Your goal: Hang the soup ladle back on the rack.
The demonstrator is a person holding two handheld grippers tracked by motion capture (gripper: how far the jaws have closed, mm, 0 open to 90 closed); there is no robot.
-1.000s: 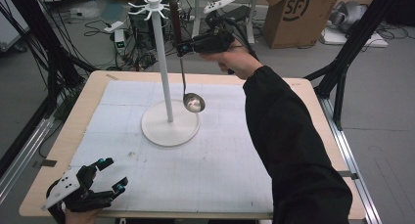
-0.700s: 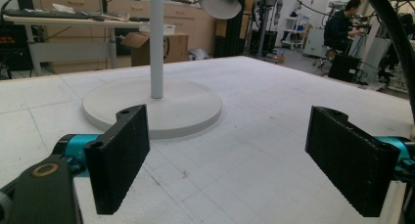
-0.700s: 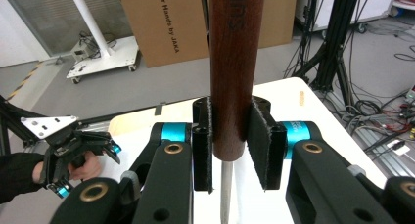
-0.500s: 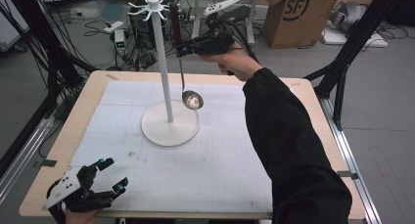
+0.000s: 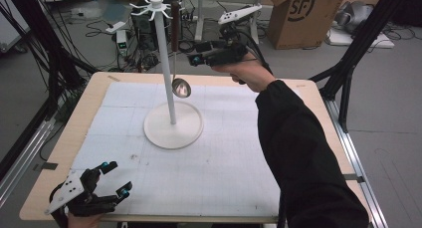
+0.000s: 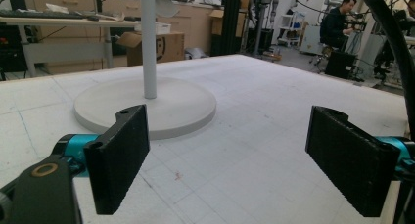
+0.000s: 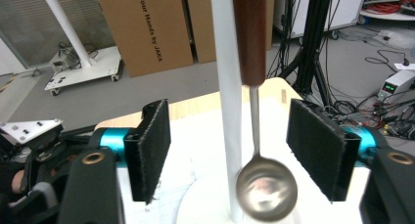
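Note:
A white hook stand (image 5: pixel 168 78) rises from a round base (image 5: pixel 173 126) on the white mat. From a hook at its top hangs a ladle with a brown wooden handle (image 5: pixel 174 24) and a steel bowl (image 5: pixel 181 88), close beside the pole. My right gripper (image 5: pixel 195 59) is open in the air just right of the ladle's shaft. In the right gripper view the ladle (image 7: pixel 266 190) hangs free between the spread jaws, in front of the pole (image 7: pixel 227 87). My left gripper (image 5: pixel 114 180) rests open at the table's near left corner, facing the base (image 6: pixel 147 106).
The wooden table edge (image 5: pixel 94 88) frames the mat. Black frame legs (image 5: pixel 348 63) stand at the right, cables and equipment behind the table. A cardboard box (image 5: pixel 303 14) sits on the floor at the back. A person (image 6: pixel 337 23) sits far off.
My right gripper has drawn back to the right and a little down from the ladle's handle. The ladle's bowl has swung in toward the pole. The left gripper has stayed put.

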